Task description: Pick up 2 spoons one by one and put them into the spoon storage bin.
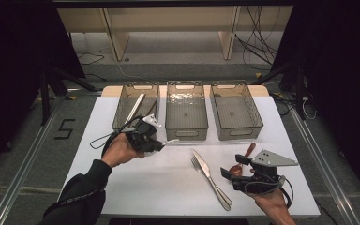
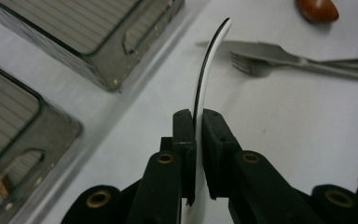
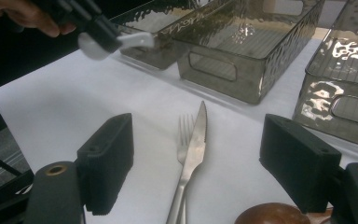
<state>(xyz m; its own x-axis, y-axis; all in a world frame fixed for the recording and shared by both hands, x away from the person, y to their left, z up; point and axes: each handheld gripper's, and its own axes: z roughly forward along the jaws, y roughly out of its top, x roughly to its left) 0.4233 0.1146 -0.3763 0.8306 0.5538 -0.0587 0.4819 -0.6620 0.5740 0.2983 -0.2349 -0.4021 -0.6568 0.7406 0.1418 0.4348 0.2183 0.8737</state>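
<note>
The table (image 1: 136, 187) bore three bins (image 1: 186, 110); the left bin's (image 1: 135, 105) contents were hard to make out. The left gripper (image 2: 198, 126) pinched a white spoon (image 2: 208, 65) edge-on above the table, its handle end hidden between the jaws. The right gripper (image 3: 196, 158) stood spread over knife (image 3: 193, 149) and fork (image 3: 184, 130). A brown spoon (image 3: 270, 214) was cut off.

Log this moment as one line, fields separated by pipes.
left claw: shut on white spoon, held above table | right claw: open, near knife and fork | left bin: holds one utensil
</note>
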